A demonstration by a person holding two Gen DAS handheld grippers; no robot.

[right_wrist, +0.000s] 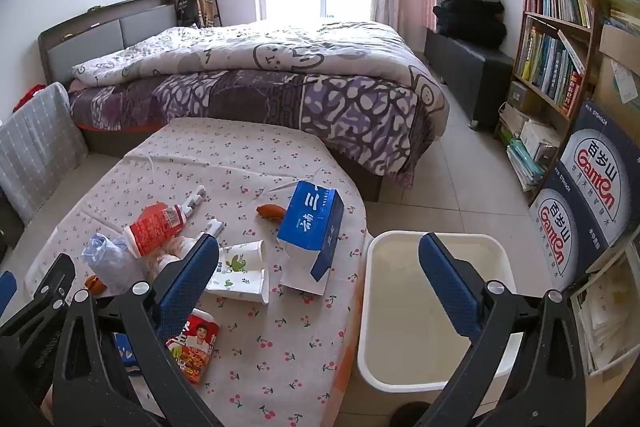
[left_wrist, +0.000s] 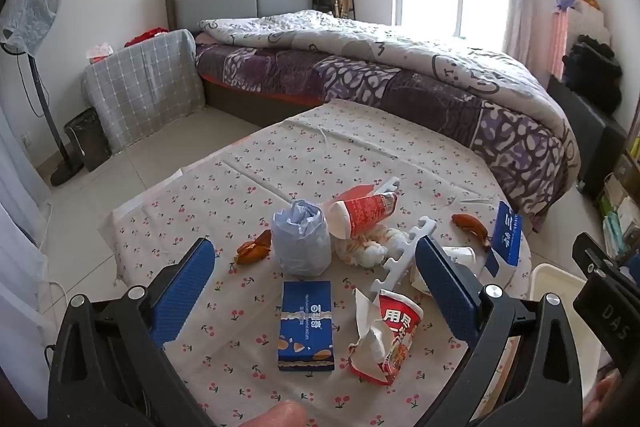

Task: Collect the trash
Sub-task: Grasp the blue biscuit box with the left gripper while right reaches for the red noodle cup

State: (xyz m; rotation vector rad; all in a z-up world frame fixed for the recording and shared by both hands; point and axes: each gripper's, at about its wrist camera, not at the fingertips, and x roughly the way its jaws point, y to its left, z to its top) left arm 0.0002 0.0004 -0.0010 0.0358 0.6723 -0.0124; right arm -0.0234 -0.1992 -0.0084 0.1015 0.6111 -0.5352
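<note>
Both hand-held grippers tilt downward with jaws spread wide and empty, the left gripper [left_wrist: 316, 291] above wrappers and a blue box [left_wrist: 306, 327] mid-table, the right gripper [right_wrist: 320, 291] straddling the table edge [right_wrist: 352, 307] and the white bin [right_wrist: 376, 379].

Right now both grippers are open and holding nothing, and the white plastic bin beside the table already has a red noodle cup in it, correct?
Not quite. The white plastic bin is empty in the right wrist view; the red noodle cup still lies on the cherry-print tablecloth. The rest stands: left gripper and right gripper are open, holding nothing.
</note>
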